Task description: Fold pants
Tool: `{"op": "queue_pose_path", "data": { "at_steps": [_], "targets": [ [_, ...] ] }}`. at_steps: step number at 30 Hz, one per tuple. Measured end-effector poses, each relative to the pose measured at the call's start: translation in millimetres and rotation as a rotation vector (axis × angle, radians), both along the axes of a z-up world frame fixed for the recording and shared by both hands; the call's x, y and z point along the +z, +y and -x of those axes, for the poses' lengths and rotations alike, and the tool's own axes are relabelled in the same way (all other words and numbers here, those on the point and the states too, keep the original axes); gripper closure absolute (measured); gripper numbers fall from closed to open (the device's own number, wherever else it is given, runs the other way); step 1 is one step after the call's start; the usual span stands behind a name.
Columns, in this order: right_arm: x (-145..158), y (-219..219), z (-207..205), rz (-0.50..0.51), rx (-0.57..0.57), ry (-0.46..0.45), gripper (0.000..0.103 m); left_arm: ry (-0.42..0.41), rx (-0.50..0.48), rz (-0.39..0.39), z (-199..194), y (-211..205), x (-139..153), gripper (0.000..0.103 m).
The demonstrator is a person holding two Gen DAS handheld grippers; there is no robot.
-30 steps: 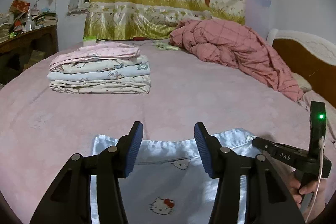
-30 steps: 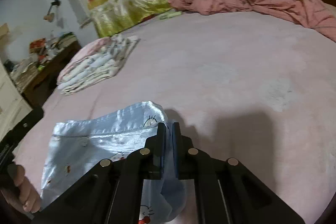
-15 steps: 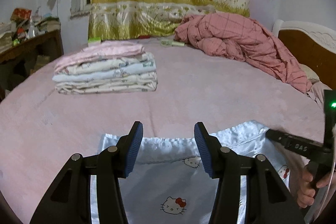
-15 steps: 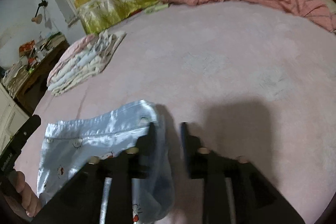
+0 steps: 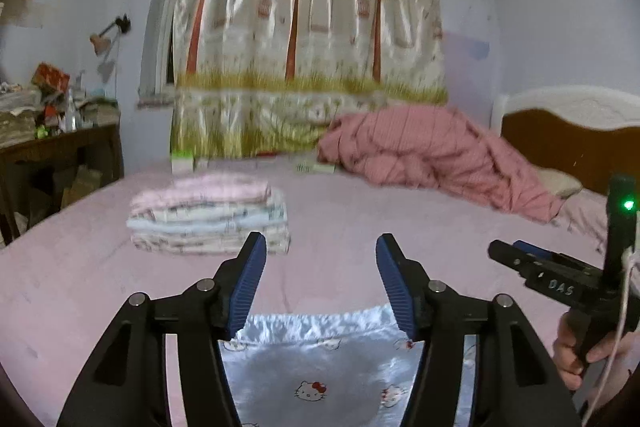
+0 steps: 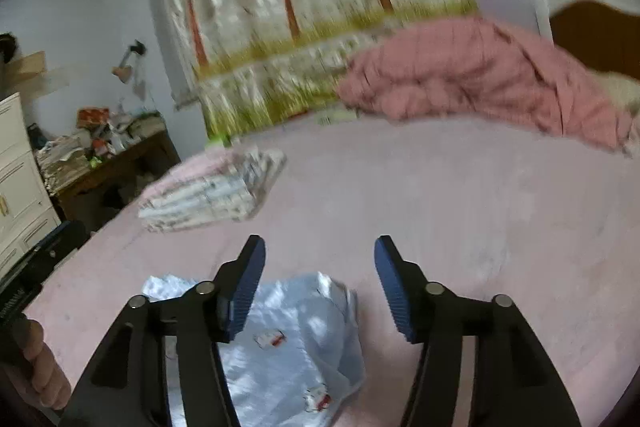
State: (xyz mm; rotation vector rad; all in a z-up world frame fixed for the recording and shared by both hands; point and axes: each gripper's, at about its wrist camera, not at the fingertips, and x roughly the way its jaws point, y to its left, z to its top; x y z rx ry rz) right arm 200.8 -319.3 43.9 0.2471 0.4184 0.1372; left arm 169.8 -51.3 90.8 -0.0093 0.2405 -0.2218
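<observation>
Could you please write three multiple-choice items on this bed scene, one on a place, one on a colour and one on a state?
1. Where do the light blue pants lie?
A. on the pink bed
B. on the desk
C. on the folded pile

2. What colour is the crumpled blanket?
A. green
B. pink
C. white

3. How does the right hand-held gripper stand?
A. shut on the pants
B. shut on nothing
C. open, holding nothing

Key: 1 A, the pants lie flat on the bed below both grippers. 2 B, it is pink against the headboard. 3 C, its jaws have just been opening and nothing is between them.
</observation>
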Motion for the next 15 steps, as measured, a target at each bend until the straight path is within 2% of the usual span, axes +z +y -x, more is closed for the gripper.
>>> {"op": "queue_pose_path", "data": {
  "at_steps": [2, 4, 6, 9, 12, 15],
  "targets": [
    [14, 6, 14, 0.019, 0.009, -0.056, 0.038, -0.043, -0.002, 0.015, 13, 3, 9, 0.044],
    [29, 13, 29, 0.028, 0.018, -0.117, 0.029, -0.063, 0.002, 0.026, 20, 6, 15, 0.044],
    [42, 16, 45, 0.026, 0.017, -0.175, 0.027, -0.069, -0.01, 0.05, 26, 10, 19, 0.044],
    [55, 18, 60, 0.013, 0.014, -0.201, 0.025, -0.082, -0.016, 0.066, 33, 14, 25, 0.044],
    [66, 18, 73, -0.065, 0.058, -0.196, 0.025, -0.119, -0.022, 0.071, 48, 17, 34, 0.043],
    [77, 21, 99, -0.095, 0.038, -0.214, 0.025, -0.171, -0.039, 0.076, 75, 18, 47, 0.04]
  ]
}}
